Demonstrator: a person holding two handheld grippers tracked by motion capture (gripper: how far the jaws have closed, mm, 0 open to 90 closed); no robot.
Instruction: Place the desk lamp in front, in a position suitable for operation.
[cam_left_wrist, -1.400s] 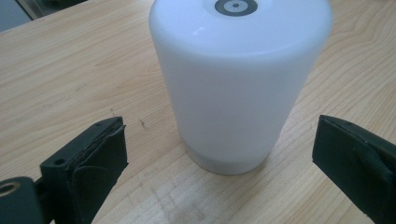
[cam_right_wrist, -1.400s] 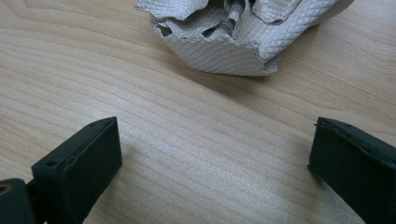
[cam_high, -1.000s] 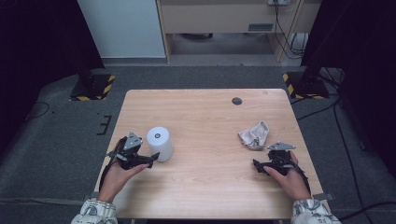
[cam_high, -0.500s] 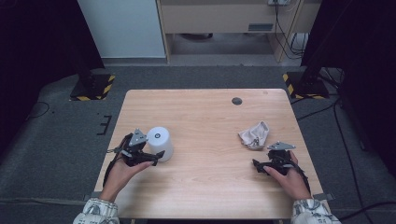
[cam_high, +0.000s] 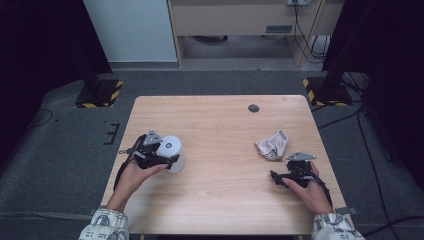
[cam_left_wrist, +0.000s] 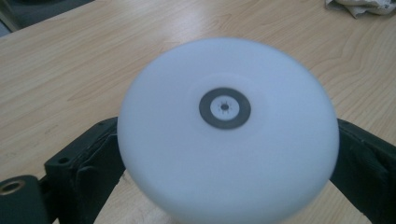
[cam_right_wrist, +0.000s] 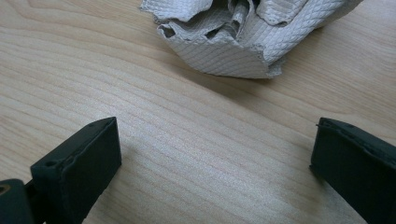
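Two grippers work the table (cam_high: 220, 200) from above: the left gripper (cam_high: 167, 156) clasps a white bottle (cam_high: 171, 150) near the left edge; the right gripper (cam_high: 280, 176) rests just short of a crumpled cloth (cam_high: 272, 145). Left gripper view: jaws hug the bottle's sides (cam_left_wrist: 229, 135); squeeze evenly, lift straight. Right gripper view: jaws gape before the cloth (cam_right_wrist: 247, 32); aim for its thickest fold.

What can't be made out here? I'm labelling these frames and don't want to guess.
- White round object, left gripper view: its sides and base are hidden behind its own blurred top face, as are the jaw faces against it.
- Crumpled cloth, right gripper view: its upper part is cut off by the top edge.
- Small dark disc, high view: too small to identify.
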